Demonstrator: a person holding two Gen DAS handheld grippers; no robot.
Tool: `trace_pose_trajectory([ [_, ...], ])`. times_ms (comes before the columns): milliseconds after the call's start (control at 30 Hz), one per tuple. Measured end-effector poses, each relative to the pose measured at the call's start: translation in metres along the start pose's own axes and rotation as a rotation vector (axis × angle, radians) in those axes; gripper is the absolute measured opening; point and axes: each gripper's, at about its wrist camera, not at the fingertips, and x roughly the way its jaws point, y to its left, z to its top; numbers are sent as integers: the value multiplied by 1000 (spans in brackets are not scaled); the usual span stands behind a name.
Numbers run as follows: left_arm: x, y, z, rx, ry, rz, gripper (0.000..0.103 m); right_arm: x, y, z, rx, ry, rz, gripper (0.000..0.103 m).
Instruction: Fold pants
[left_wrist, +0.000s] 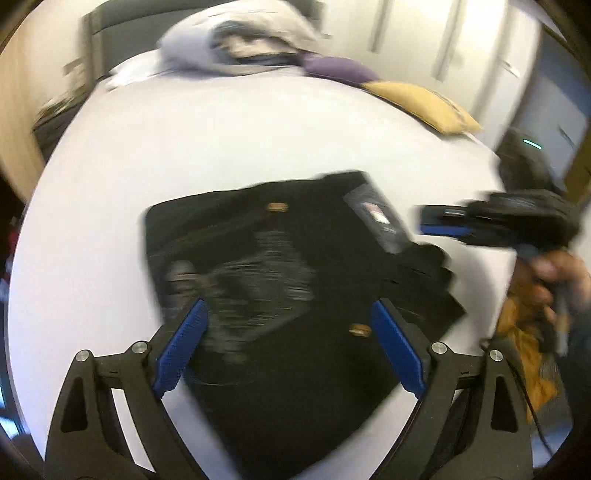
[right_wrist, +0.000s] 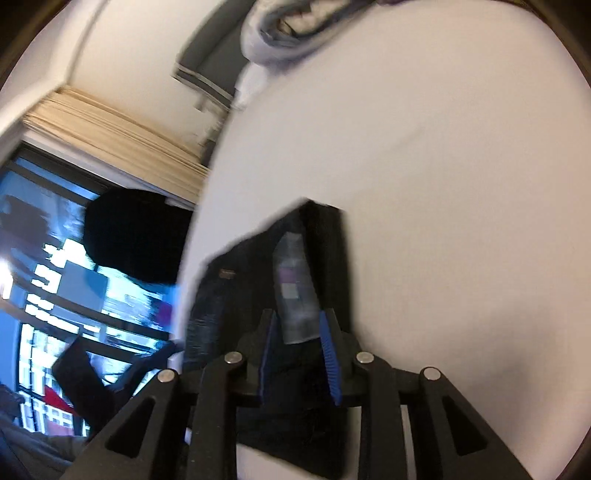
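Pants folded small on the bed

My left gripper (left_wrist: 288, 347) hung wide over the pants (left_wrist: 280, 280). My right gripper (right_wrist: 299, 347), nearly closed, sat near their right edge, maybe pinching cloth.

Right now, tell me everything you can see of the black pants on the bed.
The black pants lie folded into a rough rectangle on the white bed sheet, dark denim-like cloth with two brass rivets and a grey label near the far right edge. Motion blur hides finer detail. The left gripper is open above them, touching nothing visibly. In the right wrist view the right gripper is narrowed around the label end; contact can't be confirmed.
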Motion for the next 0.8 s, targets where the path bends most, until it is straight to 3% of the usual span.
trace_pose_trajectory([
  [133, -2, 24, 25, -44, -36, 16, 91, 21, 27, -6, -82, 72, 27, 28],
  [233, -5, 41, 37, -47, -65, -2, 91, 44, 5, -17, -23, 138, -36, 28],
  [267, -3, 47, 40, -57, -64, -11, 91, 50, -10, -22, 19, 152, -58, 11],
  [300, -1, 48, 42, -66, -59, -22, 91, 50, -21, -25, 56, 136, -57, 0],
  [367, 11, 55, 49, -83, -49, -41, 91, 44, -35, -32, 125, 96, 18, 0],
  [433, 26, 64, 59, -103, -16, -67, 90, 42, -33, -35, 100, 79, 14, 0],
  [633, 73, 78, 87, -136, 72, -187, 61, 47, -36, -34, 100, 74, 27, 0],
  [700, 100, 98, 89, -219, 133, -233, 46, 45, -37, -36, 103, 70, 33, 0],
  [767, 114, 114, 82, -283, 144, -259, 31, 41, -43, -38, 101, 66, 34, 0],
  [800, 115, 118, 79, -295, 131, -281, 31, 41, -43, -38, 102, 64, 33, 0],
])
